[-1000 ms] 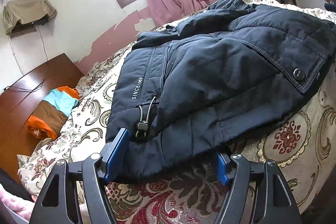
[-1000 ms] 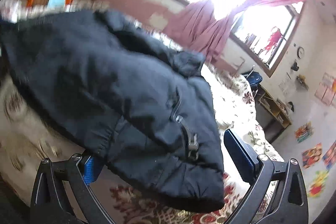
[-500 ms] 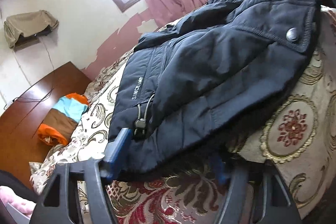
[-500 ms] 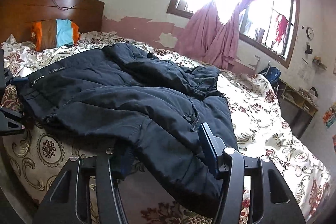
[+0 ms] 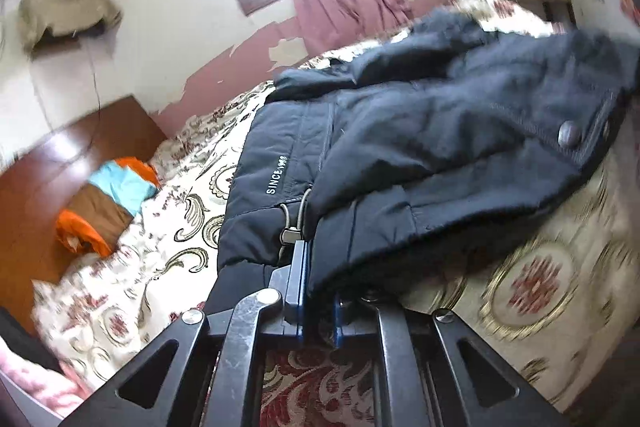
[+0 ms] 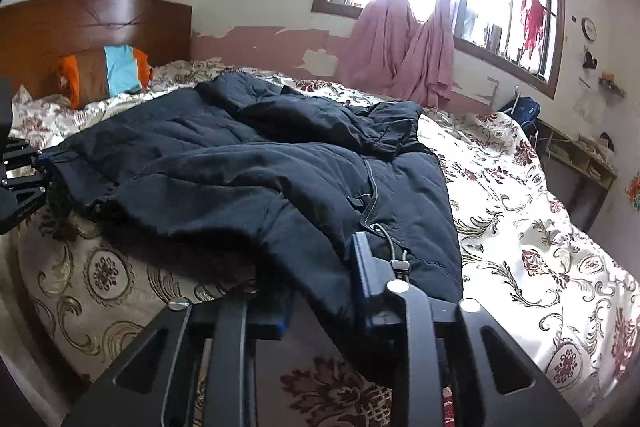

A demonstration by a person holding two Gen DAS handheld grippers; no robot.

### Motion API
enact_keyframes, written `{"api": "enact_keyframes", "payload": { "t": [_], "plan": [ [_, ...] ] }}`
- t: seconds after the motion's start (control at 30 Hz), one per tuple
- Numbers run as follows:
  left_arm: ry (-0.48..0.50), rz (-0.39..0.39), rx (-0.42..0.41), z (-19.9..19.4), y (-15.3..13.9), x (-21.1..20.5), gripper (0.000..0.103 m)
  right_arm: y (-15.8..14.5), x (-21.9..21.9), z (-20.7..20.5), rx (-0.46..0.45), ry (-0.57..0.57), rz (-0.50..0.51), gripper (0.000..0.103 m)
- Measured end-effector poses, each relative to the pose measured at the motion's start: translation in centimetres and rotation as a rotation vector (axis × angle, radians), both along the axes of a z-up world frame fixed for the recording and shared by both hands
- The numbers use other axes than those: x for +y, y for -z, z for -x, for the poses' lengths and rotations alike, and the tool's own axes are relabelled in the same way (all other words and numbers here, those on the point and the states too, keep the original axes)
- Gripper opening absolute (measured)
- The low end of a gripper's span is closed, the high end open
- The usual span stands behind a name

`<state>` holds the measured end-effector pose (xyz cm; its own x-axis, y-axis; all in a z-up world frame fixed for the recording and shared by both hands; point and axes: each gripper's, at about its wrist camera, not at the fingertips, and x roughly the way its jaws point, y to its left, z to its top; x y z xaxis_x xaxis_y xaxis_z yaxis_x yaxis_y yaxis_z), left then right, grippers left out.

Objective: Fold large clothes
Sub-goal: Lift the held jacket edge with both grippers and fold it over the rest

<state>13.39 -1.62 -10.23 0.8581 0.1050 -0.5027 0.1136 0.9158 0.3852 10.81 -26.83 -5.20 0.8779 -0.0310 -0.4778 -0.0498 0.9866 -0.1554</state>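
Navy quilted cloth fills the left wrist view: the padded jacket (image 5: 420, 155) lies spread on the floral bedspread (image 5: 536, 291), its hem corner pinched between the blue pads of the left gripper (image 5: 316, 291), whose jaws have just been closing and now clamp the fabric beside a drawcord toggle (image 5: 290, 235). A metal snap button (image 5: 569, 137) sits on a stitched flap, and white lettering runs up the side panel. In the right wrist view the same jacket (image 6: 240, 171) lies rumpled across the bed, puffy and matte, and the right gripper (image 6: 320, 299) has just been closing on the other hem corner; thick folds bunch between its pads, so it appears gripped. The grasp step looks complete; next, I judge, both corners must lift together and carry toward the collar, kept taut so the bulky padding folds flat.
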Motion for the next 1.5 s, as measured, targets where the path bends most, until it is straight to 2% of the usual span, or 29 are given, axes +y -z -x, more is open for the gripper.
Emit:
{"api": "enact_keyframes", "payload": {
  "t": [0.13, 0.47, 0.77, 0.93, 1.07, 1.13, 1.27, 1.37, 1.5],
  "plan": [
    [0.000, 0.096, -0.045, 0.9, -2.7, 0.2, 0.007, -0.7, 0.0, 0.7, -0.030, 0.006, -0.009, 0.011],
    [0.000, 0.197, -0.070, 5.8, -6.0, 0.5, 0.007, -3.7, -0.4, 6.0, -0.112, 0.012, -0.027, 0.010],
    [0.034, 0.210, -0.173, 12.4, -10.6, 1.1, 0.006, -8.8, 0.4, 12.0, -0.248, 0.008, -0.009, 0.009],
    [0.052, 0.197, -0.241, 12.8, -13.8, 0.9, 0.006, -11.9, 0.7, 12.6, -0.315, 0.001, 0.000, 0.009],
    [0.090, 0.118, -0.321, 10.5, -15.7, 0.0, 0.006, -13.0, 1.1, 10.1, -0.363, 0.012, 0.100, 0.008],
    [0.100, 0.088, -0.344, 8.7, -16.3, -0.4, 0.006, -13.5, 0.9, 8.5, -0.374, 0.019, 0.108, 0.008],
    [0.106, 0.077, -0.357, 5.5, -17.8, -1.3, 0.006, -14.7, 0.8, 5.9, -0.392, 0.018, 0.105, 0.008],
    [0.097, 0.063, -0.360, 3.0, -18.7, -2.0, 0.006, -15.5, 1.1, 3.6, -0.410, 0.005, 0.147, 0.008],
    [0.087, 0.047, -0.326, -1.0, -20.0, -2.8, 0.006, -17.1, 1.5, -0.4, -0.409, -0.013, 0.196, 0.008]
  ]
}}
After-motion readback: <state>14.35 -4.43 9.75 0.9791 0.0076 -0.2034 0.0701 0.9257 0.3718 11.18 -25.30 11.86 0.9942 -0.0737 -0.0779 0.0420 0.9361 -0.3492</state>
